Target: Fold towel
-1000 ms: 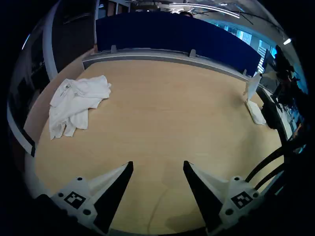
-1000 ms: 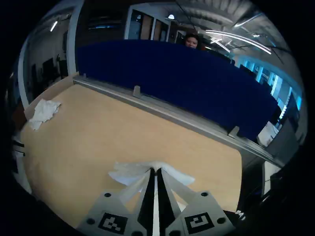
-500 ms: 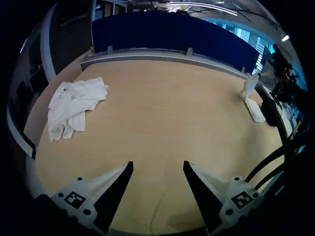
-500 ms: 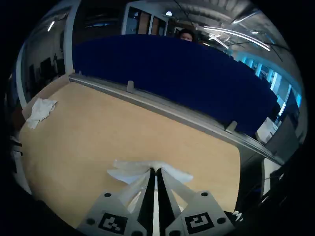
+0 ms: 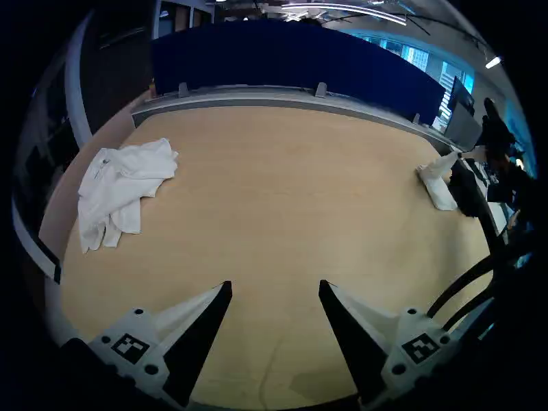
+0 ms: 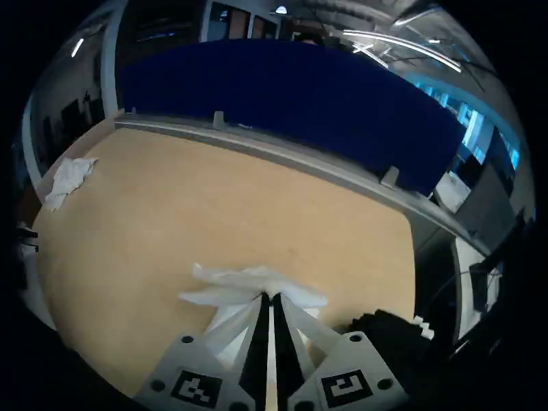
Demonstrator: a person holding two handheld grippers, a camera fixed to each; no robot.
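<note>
The left gripper (image 5: 274,305) was held released, its two fingers spread well apart over the near part of the wooden table (image 5: 288,198), and nothing was held between them. A crumpled white cloth (image 5: 120,188) was seen lying on the left side of the table in the left gripper view, well apart from that gripper. The right gripper (image 6: 271,301) was clenched, and both of its fingers were pressed on a bunched fold of the white towel (image 6: 253,282), which was gathered in loose folds just ahead of the tips. In the left gripper view this towel was located at the right edge of the table, beside a dark shape that could not be identified. A blue partition (image 5: 294,58) was set along the far edge of the table.
</note>
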